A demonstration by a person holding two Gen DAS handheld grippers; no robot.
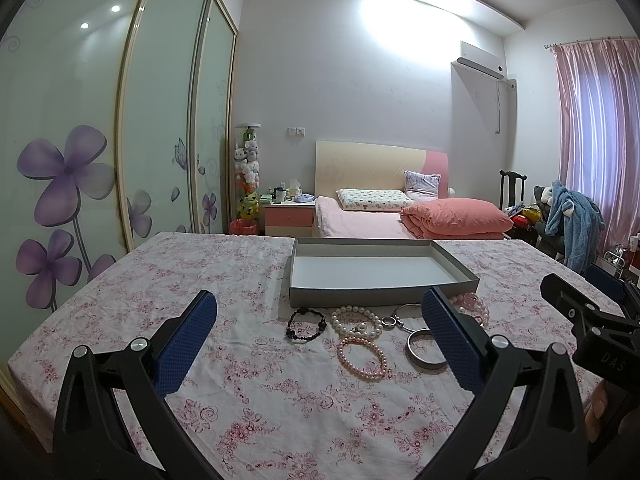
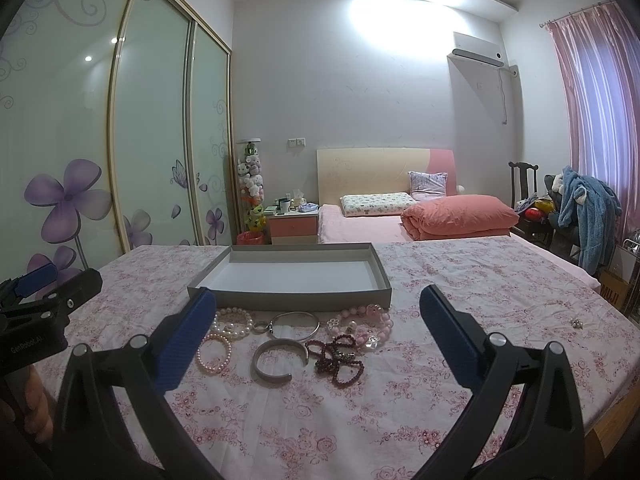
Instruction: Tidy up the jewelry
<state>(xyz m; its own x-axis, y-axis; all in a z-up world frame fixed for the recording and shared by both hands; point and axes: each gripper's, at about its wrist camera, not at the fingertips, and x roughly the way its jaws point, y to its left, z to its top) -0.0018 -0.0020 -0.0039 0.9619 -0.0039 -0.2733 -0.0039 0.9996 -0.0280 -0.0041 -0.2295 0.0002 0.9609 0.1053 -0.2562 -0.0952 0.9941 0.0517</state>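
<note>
- A floral-print tablecloth [image 1: 132, 300] in pink and white fills the lower half of both wrist views; behind it, at centre right, stands a bed [image 2: 360, 224] with a folded salmon quilt [image 2: 460, 216].
- A wardrobe with sliding doors [image 1: 80, 140], printed with purple flowers, runs down the left side of each frame.
- A shallow grey cardboard tray [image 2: 292, 300] with a white floor sits at mid-frame on the cloth, open and holding nothing.
- The left gripper [image 1: 320, 340], in the lower part of its own view, is spread wide, its blue-padded fingers [image 1: 184, 344] gripping nothing.
- The right gripper [image 2: 316, 336] is likewise spread wide and holds nothing; the jewelry lies between and beyond its fingers.
- The jewelry lies in a loose row on the cloth, just in front of the tray's near wall.
- A silver cuff bangle [image 2: 276, 360] lies at the centre of the right view, its gap turned to the right.
- A thin silver bangle [image 2: 300, 326] lies behind it, beside a white pearl bracelet [image 2: 234, 322].
- A dark red bead strand [image 2: 340, 360] is bunched right of the cuff, below a pink bead bracelet [image 2: 368, 324].
- A pink pearl bracelet [image 1: 364, 358] and a black bead bracelet [image 1: 305, 325] lie left of centre in the left view.
- A small earring-like piece [image 2: 576, 323] lies alone at far right, well apart.
</note>
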